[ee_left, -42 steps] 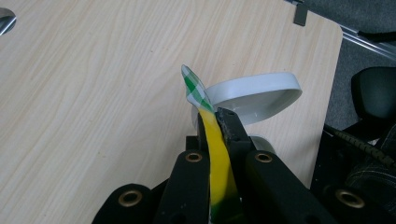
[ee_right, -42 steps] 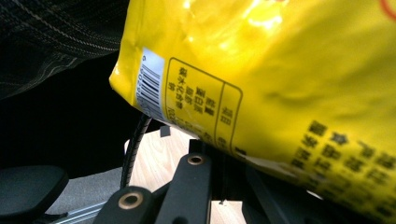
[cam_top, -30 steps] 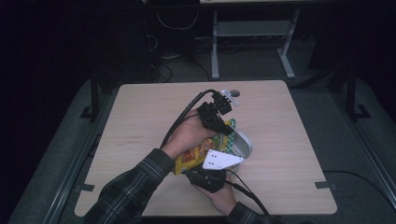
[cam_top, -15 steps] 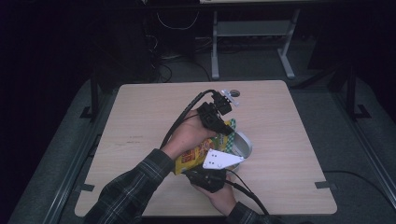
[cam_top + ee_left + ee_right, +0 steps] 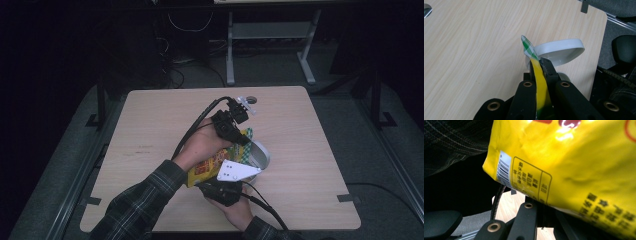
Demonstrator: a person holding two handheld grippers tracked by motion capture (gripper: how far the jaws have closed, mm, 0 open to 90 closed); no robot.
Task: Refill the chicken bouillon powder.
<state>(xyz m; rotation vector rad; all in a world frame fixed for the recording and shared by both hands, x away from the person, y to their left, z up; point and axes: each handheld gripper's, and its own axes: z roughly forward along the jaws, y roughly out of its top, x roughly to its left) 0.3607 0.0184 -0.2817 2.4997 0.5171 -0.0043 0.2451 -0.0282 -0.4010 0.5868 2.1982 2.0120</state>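
Overhead, each gripper point(image 5: 239, 131) seemingly clamps one end of the yellow bag point(image 5: 210, 165).

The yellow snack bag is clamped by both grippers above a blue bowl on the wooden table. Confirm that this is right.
Not quite: the bowl is white, not blue, as the left gripper view shows. The rest stands: the left gripper and right gripper are both shut on the yellow snack bag above the wooden table.
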